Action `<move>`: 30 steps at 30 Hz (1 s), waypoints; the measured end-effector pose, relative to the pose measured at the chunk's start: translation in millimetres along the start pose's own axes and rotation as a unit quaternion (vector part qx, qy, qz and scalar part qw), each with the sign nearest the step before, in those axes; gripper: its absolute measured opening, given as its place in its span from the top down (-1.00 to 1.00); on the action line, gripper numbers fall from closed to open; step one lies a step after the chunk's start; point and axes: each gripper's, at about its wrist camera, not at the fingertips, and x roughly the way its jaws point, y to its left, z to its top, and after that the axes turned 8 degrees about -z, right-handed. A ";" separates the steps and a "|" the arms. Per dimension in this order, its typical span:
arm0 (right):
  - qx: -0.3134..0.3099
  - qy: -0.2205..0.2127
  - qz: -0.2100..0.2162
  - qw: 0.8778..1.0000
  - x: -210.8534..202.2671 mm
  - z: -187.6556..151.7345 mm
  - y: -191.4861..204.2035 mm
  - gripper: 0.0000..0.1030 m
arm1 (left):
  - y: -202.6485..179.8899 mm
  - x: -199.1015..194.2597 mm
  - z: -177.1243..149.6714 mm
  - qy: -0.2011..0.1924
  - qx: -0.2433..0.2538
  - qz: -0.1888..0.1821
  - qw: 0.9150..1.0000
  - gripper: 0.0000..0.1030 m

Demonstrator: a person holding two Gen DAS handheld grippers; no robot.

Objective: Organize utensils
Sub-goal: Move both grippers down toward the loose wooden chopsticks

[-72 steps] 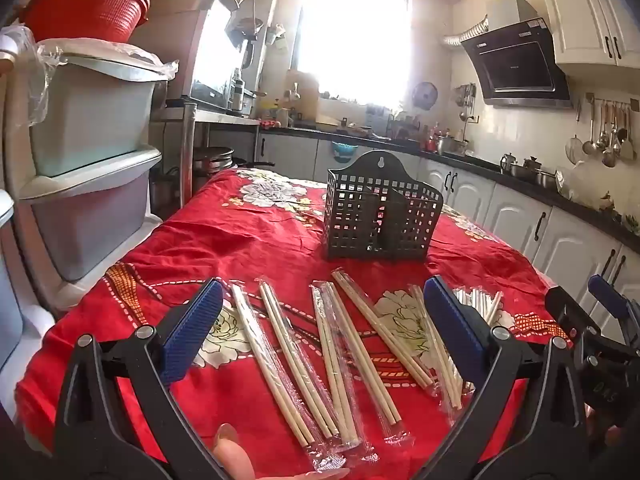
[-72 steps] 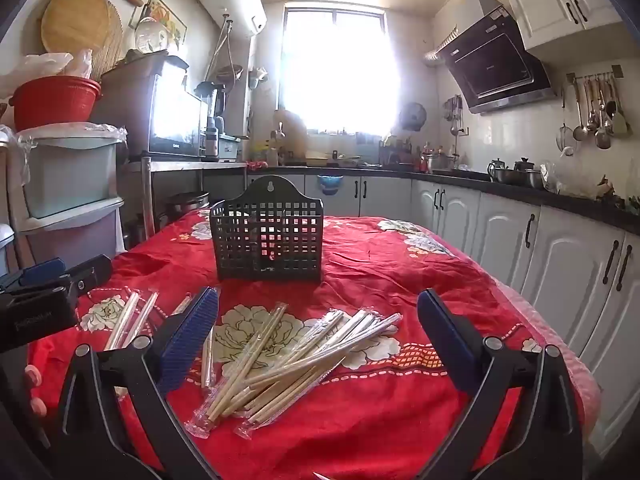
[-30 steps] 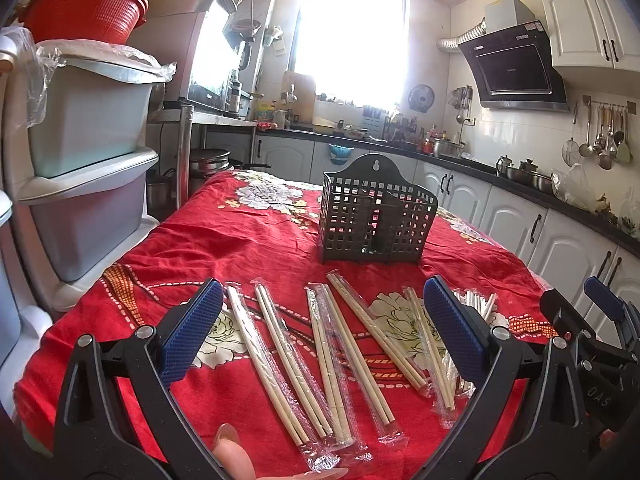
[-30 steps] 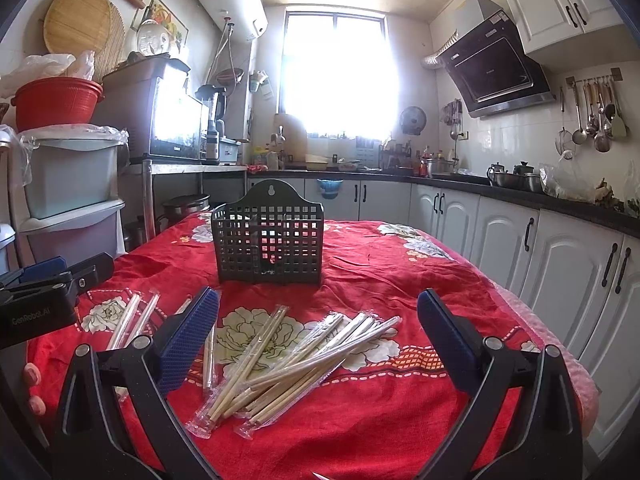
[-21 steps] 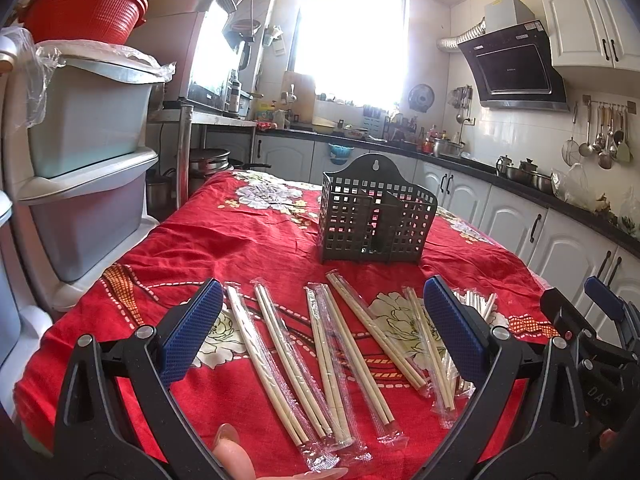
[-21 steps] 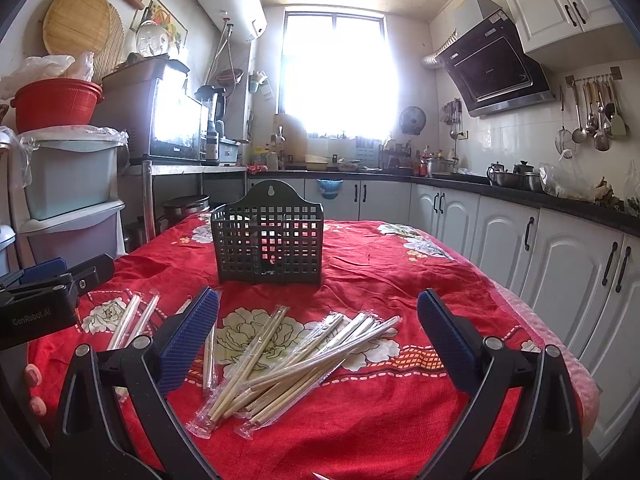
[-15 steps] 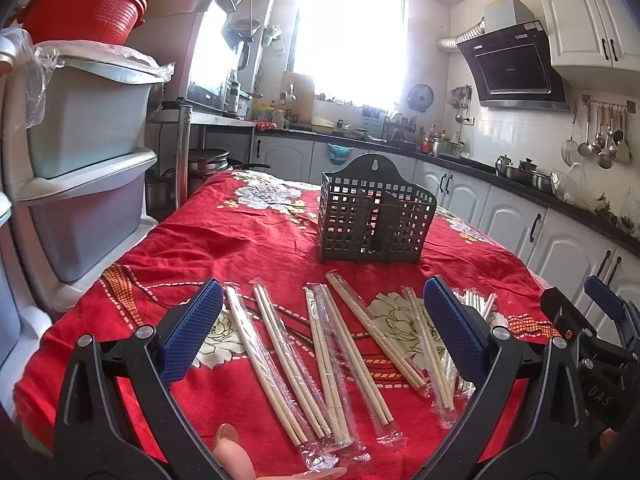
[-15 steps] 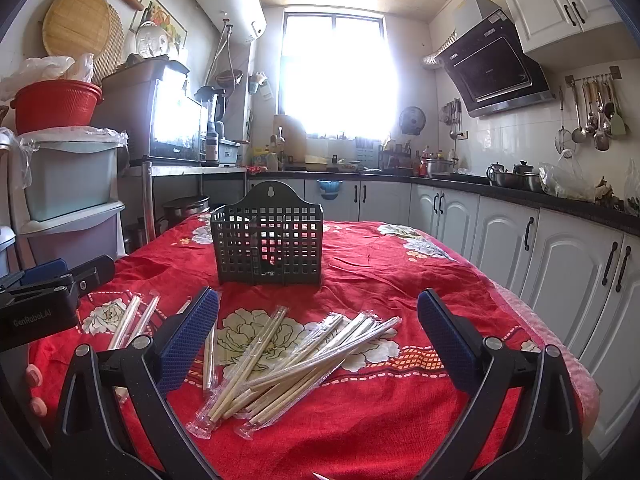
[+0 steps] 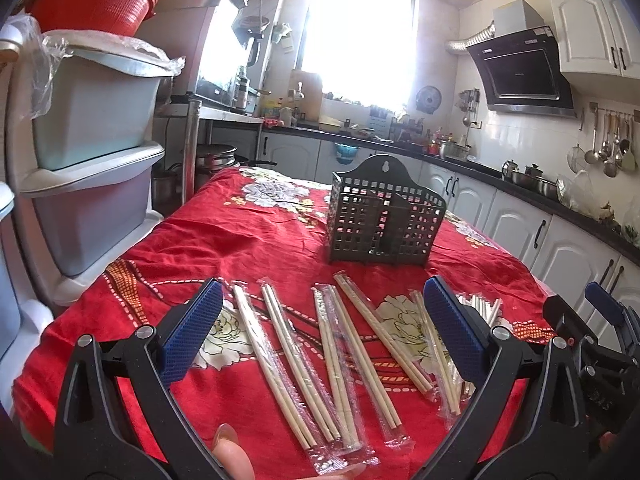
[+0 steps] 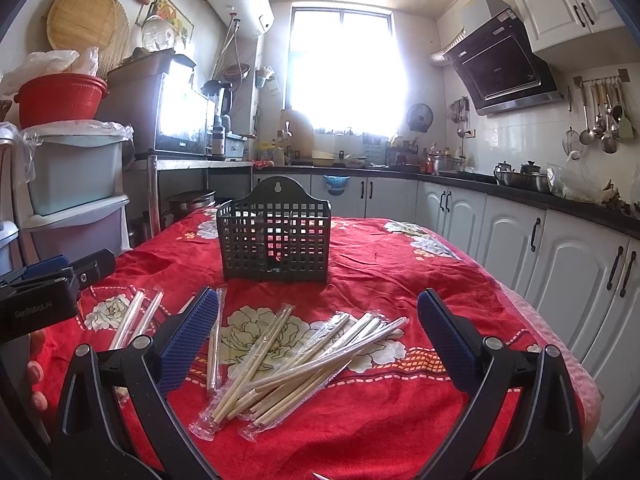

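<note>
A dark grid utensil basket point(image 9: 385, 220) point(image 10: 274, 240) stands upright on the red flowered tablecloth point(image 9: 240, 240). Several pairs of wooden chopsticks in clear wrappers point(image 9: 332, 352) lie side by side in front of it in the left wrist view. A crossed pile of wrapped chopsticks point(image 10: 304, 356) lies in the right wrist view. My left gripper point(image 9: 324, 332) hovers open above the laid-out pairs, holding nothing. My right gripper point(image 10: 316, 332) hovers open above the pile, also empty. Each gripper shows at the edge of the other's view.
Stacked plastic bins point(image 9: 88, 152) topped by a red basket point(image 9: 92, 0) stand left of the table. White kitchen cabinets point(image 10: 560, 264) and a dark counter run along the right. A fingertip point(image 9: 232, 452) shows at the bottom of the left wrist view.
Both views have shifted only slightly; the chopsticks and basket lie where they were and both grippers stay open.
</note>
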 end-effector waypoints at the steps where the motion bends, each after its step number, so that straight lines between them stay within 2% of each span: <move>1: -0.001 0.000 0.001 1.000 0.7 0.6 0.9 -0.88 | 1.9 1.2 0.6 0.001 -0.004 0.003 1.000 -0.80; 8: -0.012 0.019 0.020 1.000 14.5 6.6 6.0 -0.88 | 19.5 4.1 2.4 0.006 -0.030 0.011 0.999 -0.80; 11: -0.009 0.028 0.030 0.999 21.9 11.4 7.8 -0.88 | 27.5 8.6 4.6 0.015 -0.035 0.023 0.999 -0.80; 17: -0.013 0.032 0.034 0.999 34.7 23.5 10.2 -0.88 | 41.6 18.4 9.2 0.037 -0.048 0.022 0.998 -0.80; 23: -0.014 0.042 0.037 0.998 47.8 32.1 11.0 -0.88 | 52.2 33.1 20.7 0.068 -0.055 -0.004 0.996 -0.80; 30: 0.002 0.073 0.027 0.997 69.6 38.5 0.5 -0.88 | 53.4 67.6 35.3 0.128 -0.063 -0.029 0.989 -0.80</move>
